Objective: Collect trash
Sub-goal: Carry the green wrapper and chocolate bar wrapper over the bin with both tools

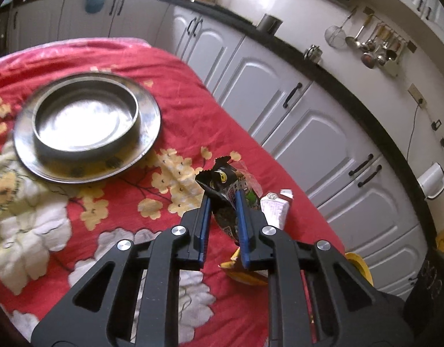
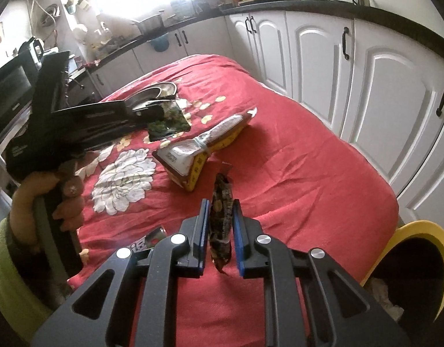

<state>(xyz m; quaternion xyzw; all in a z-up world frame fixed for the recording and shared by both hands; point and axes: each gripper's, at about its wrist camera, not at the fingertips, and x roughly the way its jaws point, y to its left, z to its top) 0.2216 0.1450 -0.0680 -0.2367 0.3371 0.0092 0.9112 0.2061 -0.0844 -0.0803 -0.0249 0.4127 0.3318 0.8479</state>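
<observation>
Both grippers are holding wrappers lengthwise: the left gripper (image 1: 223,202) a black wrapper (image 1: 222,186), the right gripper (image 2: 221,209) a brown wrapper (image 2: 221,217), nearer the yellow bin (image 2: 418,231) at its right.

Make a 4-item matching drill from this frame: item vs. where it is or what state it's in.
Items:
1. steel bowl
2. black snack wrapper
3. brown wrapper
4. yellow bin

Places:
a. between the right gripper's fingers
b. beside the bed, off its edge
c. on a steel plate
d. between the left gripper's fingers

Pairs: 1-c, 2-d, 3-a, 4-b
</observation>
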